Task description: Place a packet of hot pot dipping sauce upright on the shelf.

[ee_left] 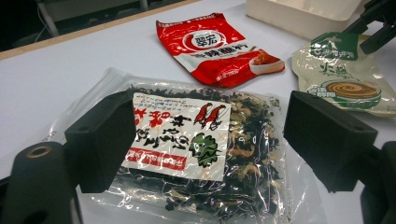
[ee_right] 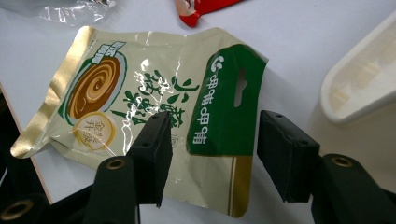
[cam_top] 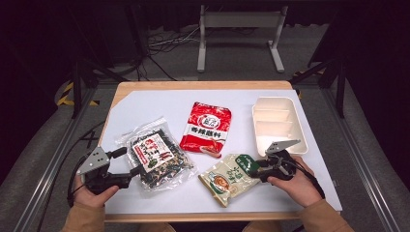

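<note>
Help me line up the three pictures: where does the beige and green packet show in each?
High view: beige and green packet lies bottom centre, at the right tool.
Left gripper view: at the right edge, upper part.
Right gripper view: centre, between the jaws.
Shared landmark: the red packet.

Seaweed bag (cam_top: 155, 157) sits at nine o'clock, sauce packet (cam_top: 207, 128) at twelve, tray (cam_top: 278, 124) at two, noodle pouch (cam_top: 231, 177) at five.

Lab: dark room, aluminium frame rails (cam_top: 58, 159), floor cables (cam_top: 167, 41), paper-covered table (cam_top: 145, 104).
</note>
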